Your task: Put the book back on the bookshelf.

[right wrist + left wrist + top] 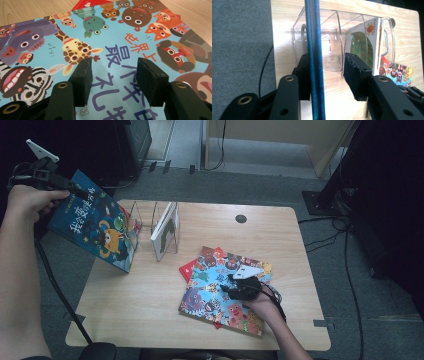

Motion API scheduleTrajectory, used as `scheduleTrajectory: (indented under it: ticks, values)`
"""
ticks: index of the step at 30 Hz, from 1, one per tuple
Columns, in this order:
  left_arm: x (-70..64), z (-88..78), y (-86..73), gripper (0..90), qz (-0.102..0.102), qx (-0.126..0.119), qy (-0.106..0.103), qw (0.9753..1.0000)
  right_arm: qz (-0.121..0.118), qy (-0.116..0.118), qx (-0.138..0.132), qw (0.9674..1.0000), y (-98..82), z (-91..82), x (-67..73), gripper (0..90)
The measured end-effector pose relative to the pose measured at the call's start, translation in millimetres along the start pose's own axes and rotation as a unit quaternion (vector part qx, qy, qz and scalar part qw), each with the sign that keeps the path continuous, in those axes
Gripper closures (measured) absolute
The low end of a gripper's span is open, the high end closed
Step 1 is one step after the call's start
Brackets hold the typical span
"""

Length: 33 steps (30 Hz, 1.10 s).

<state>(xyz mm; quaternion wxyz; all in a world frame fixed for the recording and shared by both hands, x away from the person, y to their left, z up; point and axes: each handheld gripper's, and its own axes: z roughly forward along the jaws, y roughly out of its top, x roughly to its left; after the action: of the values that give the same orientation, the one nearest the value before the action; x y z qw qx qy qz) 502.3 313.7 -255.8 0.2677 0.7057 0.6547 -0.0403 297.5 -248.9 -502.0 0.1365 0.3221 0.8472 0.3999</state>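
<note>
Left tongs [82,194] raised at far left, jaws parted, forearm stretched along the left edge. Right tongs [227,287] held low at near right, jaws apart.

Four books [95,225], one clear rack [150,220], two grippers [240,285]

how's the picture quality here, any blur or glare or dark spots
High view: soft overall, corners dark, left tongs at the blue book against deep shadow. Left gripper view: the book's edge close and blurred, faint glare on the clear rack. Right gripper view: evenly lit, animal book sharp.
</note>
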Motion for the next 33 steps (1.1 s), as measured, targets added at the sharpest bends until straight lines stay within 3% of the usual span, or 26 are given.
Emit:
scheduleTrajectory:
  ticks: [10, 19, 24, 29, 33]
  values:
    - [-4.1, -8.5, -3.7, 51.0, 0.014, 0.001, 0.002, 0.9999, 0.001, -0.003, 0.0, 1.0, 0.0, 0.2, -0.3, 45.5]
    - [-8.6, -33.0, -16.0, 48.1, 0.018, 0.002, 0.01, 0.9998, 0.001, -0.004, 0.0, 1.0, -0.3, -0.1, -0.4, 44.3]
    - [-10.9, -52.1, -26.3, 48.2, 0.022, -0.019, 0.013, 0.9995, 0.002, -0.003, 0.0, 1.0, -0.4, -0.2, -0.4, 43.7]
    - [-23.1, -68.1, -36.4, 47.8, 0.037, -0.04, 0.009, 0.9985, 0.005, 0.003, 0.0, 1.0, -0.4, -0.2, -1.2, 42.0]
    - [-35.9, -72.9, -45.3, 46.8, 0.052, -0.055, 0.002, 0.9971, 0.019, 0.021, -0.002, 0.9996, -0.5, -1.1, -5.6, 40.7]
